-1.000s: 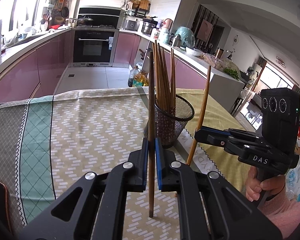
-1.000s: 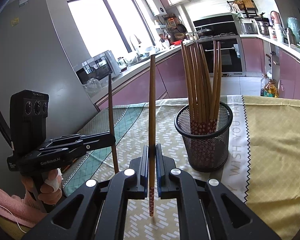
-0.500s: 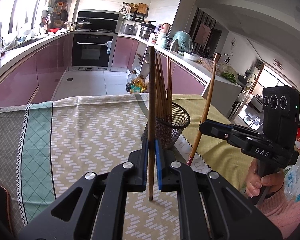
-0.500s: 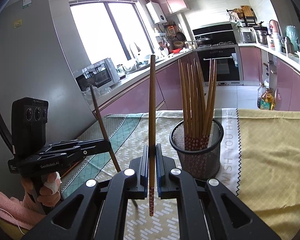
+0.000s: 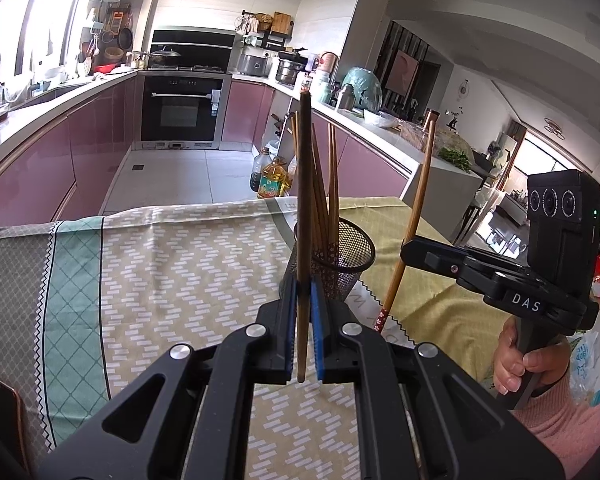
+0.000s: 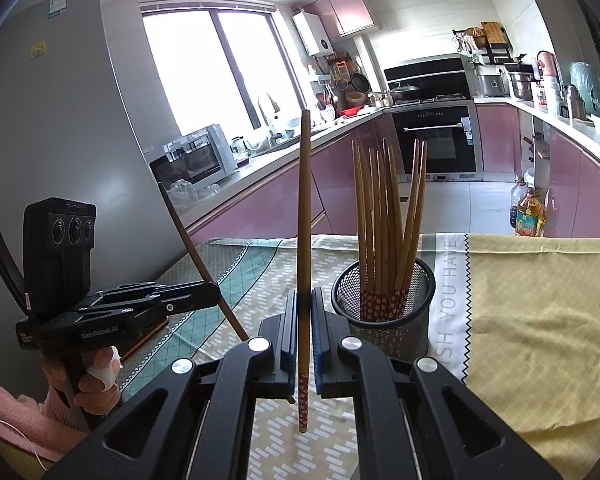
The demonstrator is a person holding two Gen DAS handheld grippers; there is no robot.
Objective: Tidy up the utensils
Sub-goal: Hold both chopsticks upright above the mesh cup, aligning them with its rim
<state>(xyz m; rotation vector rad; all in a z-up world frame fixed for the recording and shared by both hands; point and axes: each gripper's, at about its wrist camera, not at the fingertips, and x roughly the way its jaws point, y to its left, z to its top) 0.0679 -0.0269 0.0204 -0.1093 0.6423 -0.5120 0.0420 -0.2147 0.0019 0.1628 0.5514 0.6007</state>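
A black mesh cup (image 5: 350, 258) stands on the tablecloth with several wooden chopsticks (image 6: 384, 216) upright in it, flowered ends down. My left gripper (image 5: 304, 292) is shut on one dark chopstick (image 5: 305, 200), held upright just in front of the cup. My right gripper (image 6: 305, 300) is shut on another chopstick (image 6: 305, 220), flowered end down, left of the cup (image 6: 384, 308). Each gripper shows in the other's view: the right gripper (image 5: 410, 250) with its chopstick (image 5: 418, 200) leaning, and the left gripper (image 6: 210, 292) with its chopstick (image 6: 192, 240) tilted.
A patterned tablecloth (image 5: 160, 264) covers the table, yellow on the right (image 6: 540, 300). A dark flat object (image 5: 0, 404) lies at the near left edge. Oil bottles (image 5: 274, 180) stand on the floor beyond the far edge. A person's hands (image 5: 512, 364) hold both handles.
The cup now looks smaller and lower in both views, so both grippers have drawn back and up a little. The left chopstick has tilted from near upright to leaning.
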